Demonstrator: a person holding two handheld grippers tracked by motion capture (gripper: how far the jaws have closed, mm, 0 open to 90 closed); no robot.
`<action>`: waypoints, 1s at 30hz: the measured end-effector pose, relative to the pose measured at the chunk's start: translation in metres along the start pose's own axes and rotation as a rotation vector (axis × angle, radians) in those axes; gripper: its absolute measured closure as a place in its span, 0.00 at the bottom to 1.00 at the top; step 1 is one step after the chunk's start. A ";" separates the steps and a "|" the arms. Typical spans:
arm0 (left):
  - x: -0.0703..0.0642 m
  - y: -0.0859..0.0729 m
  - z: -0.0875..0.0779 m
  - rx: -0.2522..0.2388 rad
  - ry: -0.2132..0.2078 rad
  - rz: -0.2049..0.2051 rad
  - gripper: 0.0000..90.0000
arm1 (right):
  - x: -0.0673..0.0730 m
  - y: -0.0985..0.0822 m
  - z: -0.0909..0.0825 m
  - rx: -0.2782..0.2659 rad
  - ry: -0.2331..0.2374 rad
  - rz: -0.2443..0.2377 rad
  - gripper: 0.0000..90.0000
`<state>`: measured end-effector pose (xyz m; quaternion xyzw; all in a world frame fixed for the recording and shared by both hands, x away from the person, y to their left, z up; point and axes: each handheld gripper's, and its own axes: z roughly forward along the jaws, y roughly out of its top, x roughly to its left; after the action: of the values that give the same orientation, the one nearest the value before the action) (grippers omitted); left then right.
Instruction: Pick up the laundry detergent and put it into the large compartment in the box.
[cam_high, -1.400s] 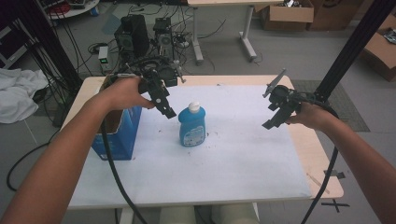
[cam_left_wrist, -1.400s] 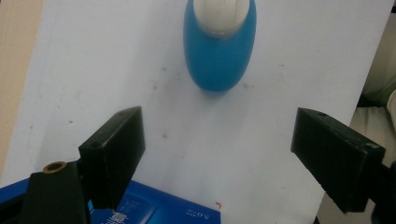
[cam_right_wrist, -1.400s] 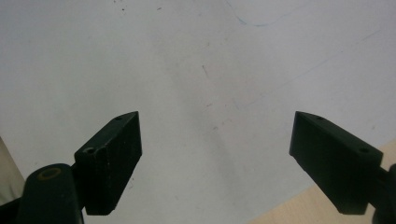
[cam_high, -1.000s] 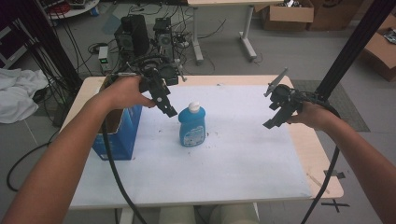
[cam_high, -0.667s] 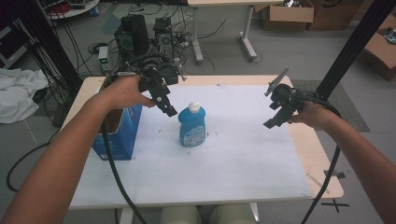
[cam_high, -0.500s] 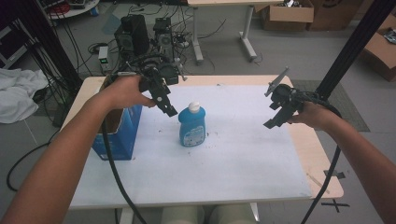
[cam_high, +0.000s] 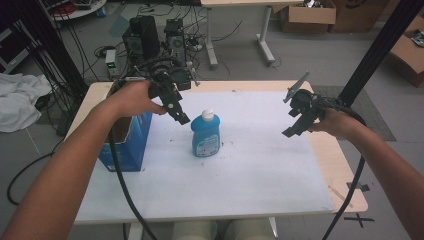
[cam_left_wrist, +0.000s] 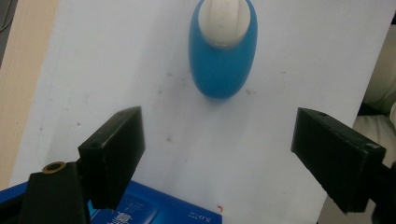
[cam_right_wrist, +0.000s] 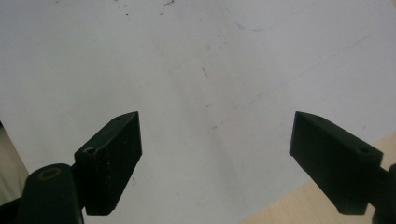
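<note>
Hovering left tongs (cam_left_wrist: 217, 158) wide above bottle (cam_left_wrist: 222, 51) | right tongs (cam_right_wrist: 215, 161) wide over sheet (cam_right_wrist: 196, 60)

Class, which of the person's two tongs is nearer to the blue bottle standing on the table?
Left. The left tongs hover just beside the blue bottle, near its cap; the right tongs hang far off toward the table's other edge.

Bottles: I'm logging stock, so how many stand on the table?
1: a blue bottle with a white cap, upright mid-table, right of the blue box. The box may hide more.
</note>
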<state>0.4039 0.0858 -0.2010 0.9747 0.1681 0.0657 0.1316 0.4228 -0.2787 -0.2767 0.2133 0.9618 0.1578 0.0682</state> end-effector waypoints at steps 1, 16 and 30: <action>0.000 0.001 0.000 0.002 -0.001 0.002 0.20 | 0.000 0.000 0.000 -0.001 -0.001 -0.006 0.19; 0.001 0.016 0.004 -0.013 -0.018 -0.001 0.20 | -0.001 -0.002 -0.002 0.003 -0.002 -0.003 0.19; -0.002 0.036 0.016 -0.011 -0.025 0.034 0.20 | -0.001 -0.002 -0.001 0.010 -0.003 0.002 0.19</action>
<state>0.4158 0.0484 -0.2067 0.9775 0.1493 0.0567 0.1380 0.4227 -0.2815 -0.2766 0.2149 0.9622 0.1528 0.0686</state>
